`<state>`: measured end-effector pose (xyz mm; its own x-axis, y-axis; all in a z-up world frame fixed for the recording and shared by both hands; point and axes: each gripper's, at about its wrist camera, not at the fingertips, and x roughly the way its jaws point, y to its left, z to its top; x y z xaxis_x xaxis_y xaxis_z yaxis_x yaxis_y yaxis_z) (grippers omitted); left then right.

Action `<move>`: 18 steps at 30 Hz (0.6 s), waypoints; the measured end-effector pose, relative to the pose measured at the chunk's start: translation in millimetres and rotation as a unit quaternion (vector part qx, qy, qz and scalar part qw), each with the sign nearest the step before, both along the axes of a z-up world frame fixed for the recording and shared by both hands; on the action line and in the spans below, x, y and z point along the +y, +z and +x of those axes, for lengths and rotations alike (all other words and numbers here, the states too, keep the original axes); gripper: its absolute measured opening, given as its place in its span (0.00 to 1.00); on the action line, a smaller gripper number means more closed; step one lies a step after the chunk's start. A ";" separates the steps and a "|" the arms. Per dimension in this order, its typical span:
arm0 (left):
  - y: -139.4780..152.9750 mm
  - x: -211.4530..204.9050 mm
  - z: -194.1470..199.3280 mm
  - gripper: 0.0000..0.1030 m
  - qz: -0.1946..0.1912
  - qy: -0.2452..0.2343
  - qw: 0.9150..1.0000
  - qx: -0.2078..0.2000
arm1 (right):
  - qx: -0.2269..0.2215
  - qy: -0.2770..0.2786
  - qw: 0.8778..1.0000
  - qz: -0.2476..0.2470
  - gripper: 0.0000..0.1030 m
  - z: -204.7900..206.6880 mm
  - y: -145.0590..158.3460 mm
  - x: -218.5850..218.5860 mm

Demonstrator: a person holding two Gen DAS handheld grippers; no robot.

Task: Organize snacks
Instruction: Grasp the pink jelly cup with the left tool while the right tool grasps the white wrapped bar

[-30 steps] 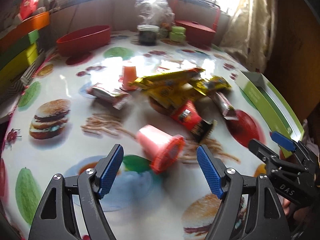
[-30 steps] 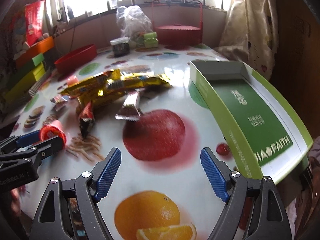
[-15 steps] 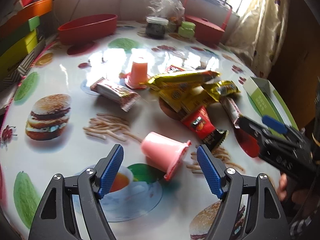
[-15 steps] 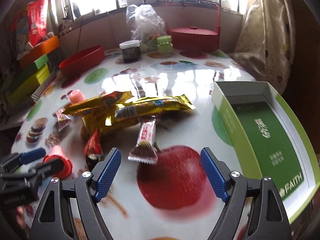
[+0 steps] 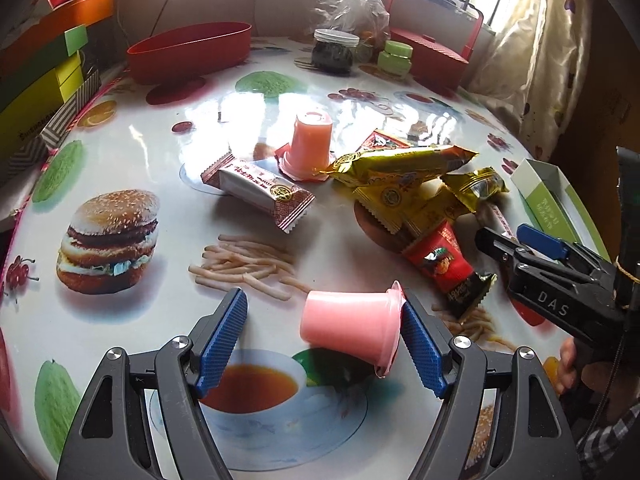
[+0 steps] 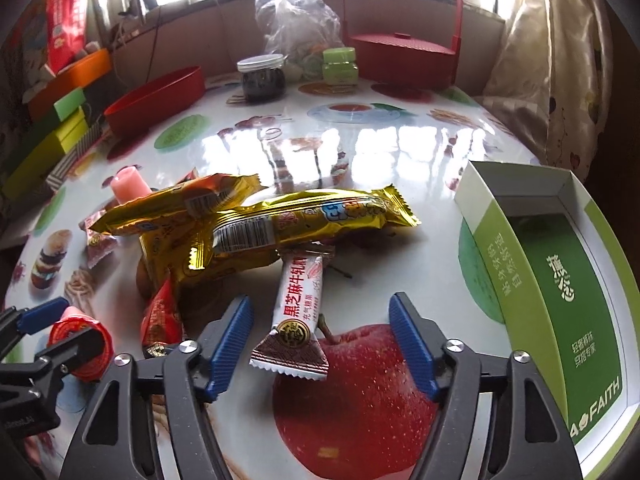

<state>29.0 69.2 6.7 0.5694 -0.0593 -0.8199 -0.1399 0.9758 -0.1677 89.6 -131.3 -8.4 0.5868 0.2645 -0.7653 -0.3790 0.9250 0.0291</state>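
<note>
A pink jelly cup (image 5: pixel 348 326) lies on its side between the fingers of my left gripper (image 5: pixel 322 300). Its red lid rim is close against the right pad; the left pad stands well apart, so the gripper is open. My right gripper (image 6: pixel 320 300) straddles a white-and-brown candy bar (image 6: pixel 300 300); its jaws are closing and neither pad touches the wrapper. Behind the bar lie yellow snack packets (image 6: pixel 280 224) and a red packet (image 6: pixel 160 316). A second pink cup (image 5: pixel 310 140) stands upside down beside another white-and-brown bar (image 5: pixel 256 188). An open green box (image 6: pixel 560 280) sits at the right.
At the back of the printed tablecloth stand a red oval bowl (image 5: pixel 188 52), a dark-filled jar (image 5: pixel 334 50), a plastic bag and a red basket (image 6: pixel 400 56). Stacked coloured boxes (image 5: pixel 40 80) line the left edge. A curtain hangs at the right.
My left gripper came forward until the fallen cup lay between its fingers. My right gripper moved left from the green box to the pile, the bar came between its fingers, and its jaws narrowed.
</note>
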 end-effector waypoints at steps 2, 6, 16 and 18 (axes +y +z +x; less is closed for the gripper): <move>0.3 0.5 0.3 0.74 -0.004 -0.002 1.000 -0.002 | -0.003 0.001 1.000 -0.002 0.58 -0.4 0.0 0.3; 1.6 -1.6 0.7 0.63 -0.010 -0.013 1.000 -0.005 | -0.005 -0.001 1.000 0.000 0.48 -0.6 0.8 -2.5; 4.7 -8.8 -0.2 0.43 -0.016 -0.032 0.999 -0.012 | -0.006 -0.005 1.000 0.009 0.23 -5.4 2.8 -7.2; 5.5 -9.3 -0.2 0.42 -0.018 -0.035 0.999 -0.014 | -0.006 -0.005 1.000 0.010 0.22 -7.2 3.2 -8.0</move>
